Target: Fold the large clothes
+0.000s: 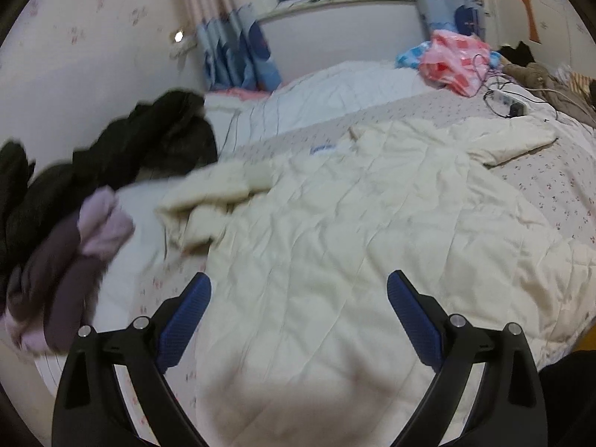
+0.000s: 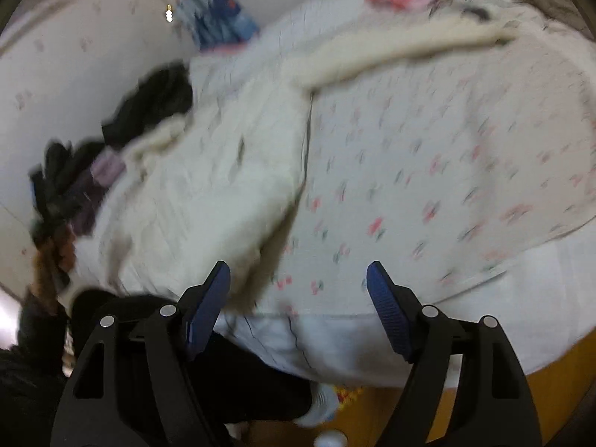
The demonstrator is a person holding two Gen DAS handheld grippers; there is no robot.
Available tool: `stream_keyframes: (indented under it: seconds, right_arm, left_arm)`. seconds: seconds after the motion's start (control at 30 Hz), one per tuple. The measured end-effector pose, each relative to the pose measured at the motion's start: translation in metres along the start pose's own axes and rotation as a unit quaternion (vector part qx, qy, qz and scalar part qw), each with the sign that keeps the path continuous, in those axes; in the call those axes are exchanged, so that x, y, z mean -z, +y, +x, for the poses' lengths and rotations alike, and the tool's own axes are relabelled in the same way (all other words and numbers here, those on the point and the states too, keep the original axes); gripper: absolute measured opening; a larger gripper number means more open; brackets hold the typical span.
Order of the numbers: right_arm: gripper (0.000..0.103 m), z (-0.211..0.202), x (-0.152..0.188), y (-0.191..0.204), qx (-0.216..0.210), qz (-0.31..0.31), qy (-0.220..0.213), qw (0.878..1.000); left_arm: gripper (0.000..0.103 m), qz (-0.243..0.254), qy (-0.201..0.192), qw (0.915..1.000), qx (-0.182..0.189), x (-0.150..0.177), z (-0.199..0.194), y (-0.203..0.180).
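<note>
Cream coat lies spread on the bed. Left gripper above it, right gripper – blurred, seemingly beside its edge – both with fingers apart, holding nothing

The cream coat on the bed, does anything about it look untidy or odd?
Yes. The cream coat lies spread flat, but its left sleeve is bunched and crumpled beside the dark clothes pile. Both grippers hover open, holding nothing.

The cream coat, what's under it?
The cream coat lies spread on a flowered sheet, which shows around its edges. Its sleeve lies towards the dark clothes. Whatever is directly beneath the coat's middle is covered, so I can't tell.
</note>
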State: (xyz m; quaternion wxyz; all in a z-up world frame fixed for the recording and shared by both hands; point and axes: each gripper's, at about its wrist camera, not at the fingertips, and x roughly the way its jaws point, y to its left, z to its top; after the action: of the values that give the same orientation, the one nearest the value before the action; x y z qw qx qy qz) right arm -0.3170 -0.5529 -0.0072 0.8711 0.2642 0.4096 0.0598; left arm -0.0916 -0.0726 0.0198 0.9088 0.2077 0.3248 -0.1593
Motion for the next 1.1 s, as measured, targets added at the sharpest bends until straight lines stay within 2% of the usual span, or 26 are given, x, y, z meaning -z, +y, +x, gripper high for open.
stream_keyframes:
  seconds: [0.07,0.1,0.17,0.2,0.23,0.27,0.3,0.37,0.43,0.47,0.5,0.57,0.6,0.67,0.73,0.77,0.8,0.87,1.03,1.07,1.1]
  right_arm:
    - [0.075,-0.017,-0.019,0.012,-0.05,0.001,-0.045,0.998]
    - [0.079,-0.015,-0.026,0.022,-0.074,-0.006,-0.053,0.996]
    - [0.082,0.004,-0.035,0.038,-0.111,-0.022,-0.036,0.993]
    - [0.082,0.03,-0.034,0.046,-0.124,-0.029,0.001,0.992]
    - [0.082,0.058,-0.028,0.048,-0.117,-0.032,0.049,0.991]
    - [0.082,0.098,-0.013,0.045,-0.08,-0.04,0.117,0.989]
    - [0.083,0.12,-0.002,0.043,-0.049,-0.053,0.148,0.986]
    - [0.087,0.118,0.011,0.048,-0.042,-0.112,0.121,0.985]
    - [0.087,0.101,0.001,0.045,-0.063,-0.077,0.13,0.987]
    - [0.087,0.086,-0.01,0.038,-0.103,-0.042,0.12,0.986]
    - [0.087,0.076,-0.018,0.037,-0.121,-0.035,0.103,0.987]
    - [0.088,0.048,-0.048,0.023,-0.127,-0.017,0.035,0.991]
    - [0.095,0.038,-0.06,0.013,-0.125,0.007,0.006,0.992]
    - [0.096,0.025,-0.091,-0.019,-0.128,0.092,-0.063,0.985]
    - [0.096,0.026,-0.117,-0.028,-0.128,0.136,-0.102,0.977]
    - [0.096,0.031,-0.125,-0.027,-0.128,0.156,-0.122,0.972]
    - [0.096,0.043,-0.137,-0.021,-0.137,0.174,-0.143,0.965]
    - [0.096,0.066,-0.15,-0.01,-0.15,0.18,-0.155,0.96]
    - [0.096,0.17,-0.157,0.033,-0.171,0.161,-0.113,0.966]
    - [0.096,0.189,-0.152,0.037,-0.159,0.15,-0.103,0.97]
    - [0.096,0.209,-0.149,0.039,-0.147,0.145,-0.095,0.974]
  left_arm:
    - [0.092,0.014,-0.011,0.9998,0.004,-0.007,0.003,-0.011]
    - [0.092,0.02,-0.01,0.9997,0.005,-0.009,0.005,-0.016]
    - [0.092,0.028,-0.004,0.9996,0.005,-0.014,0.013,-0.023]
    - [0.092,0.028,-0.003,0.9996,0.007,-0.017,0.017,-0.026]
    - [0.092,0.028,-0.003,0.9996,0.008,-0.018,0.018,-0.028]
    - [0.092,0.028,-0.001,0.9996,0.008,-0.019,0.022,-0.03]
    - [0.092,0.032,0.001,0.9995,0.005,-0.018,0.026,-0.03]
    - [0.092,0.048,0.006,0.9988,-0.009,-0.016,0.035,-0.031]
    - [0.092,0.082,0.009,0.9962,-0.028,-0.013,0.049,-0.03]
    - [0.092,0.096,0.011,0.9947,-0.037,-0.013,0.055,-0.028]
    - [0.092,0.11,0.012,0.9925,-0.052,-0.015,0.063,-0.024]
    - [0.092,0.13,0.004,0.9886,-0.076,-0.025,0.081,-0.011]
    - [0.092,0.139,0.003,0.9868,-0.083,-0.033,0.094,-0.004]
    - [0.092,0.17,0.003,0.9785,-0.116,-0.051,0.125,0.006]
    - [0.092,0.202,0.01,0.9712,-0.126,-0.068,0.161,0.014]
    - [0.092,0.206,0.024,0.9719,-0.111,-0.074,0.176,0.018]
    - [0.092,0.205,0.047,0.9747,-0.077,-0.082,0.199,0.025]
    - [0.092,0.198,0.079,0.9759,-0.048,-0.092,0.236,0.036]
    - [0.091,0.177,0.125,0.973,-0.08,-0.095,0.317,0.062]
    - [0.089,0.165,0.127,0.9745,-0.082,-0.097,0.325,0.069]
    - [0.08,0.15,0.129,0.9768,-0.082,-0.098,0.331,0.077]
